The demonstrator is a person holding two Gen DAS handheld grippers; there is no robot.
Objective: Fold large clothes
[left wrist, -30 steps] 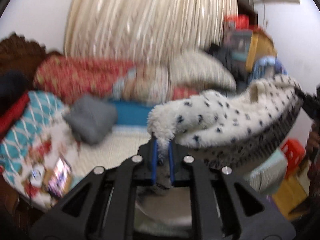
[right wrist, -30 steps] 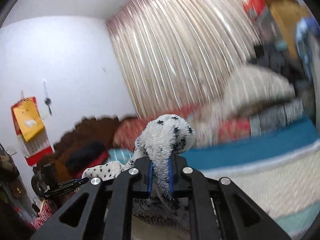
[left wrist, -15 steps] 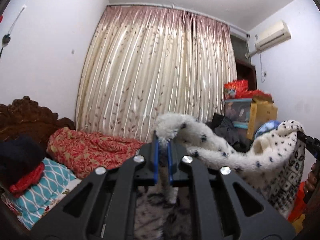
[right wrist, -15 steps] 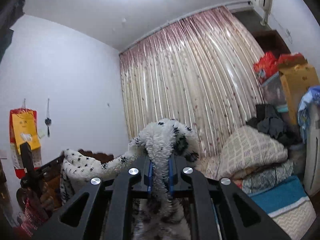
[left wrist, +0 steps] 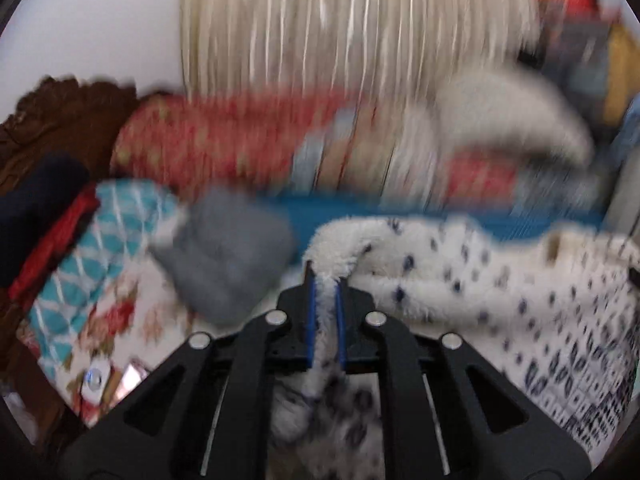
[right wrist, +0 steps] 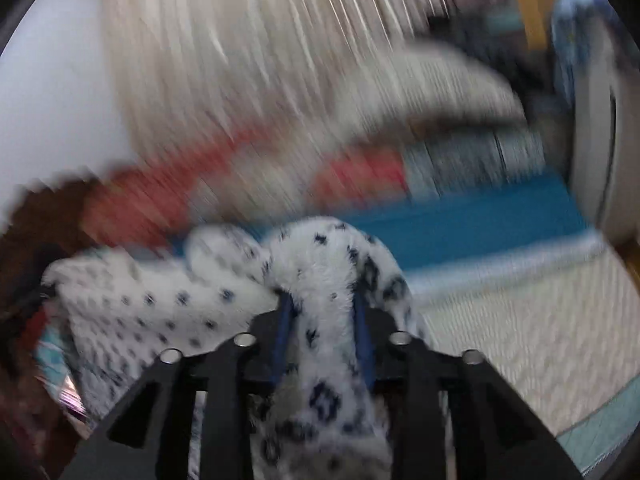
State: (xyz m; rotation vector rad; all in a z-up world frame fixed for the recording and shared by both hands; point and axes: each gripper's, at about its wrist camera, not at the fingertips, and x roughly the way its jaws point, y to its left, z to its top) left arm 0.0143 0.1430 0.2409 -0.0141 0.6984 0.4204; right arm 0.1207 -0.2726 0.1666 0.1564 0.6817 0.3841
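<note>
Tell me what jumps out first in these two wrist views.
The white fleece garment with dark spots dominates: it stretches between both grippers, pinched in the left gripper and the right gripper at the bottom centre of each view. Behind it, blurred, a pale pleated curtain hangs above a bed heaped with red bedding.
</note>
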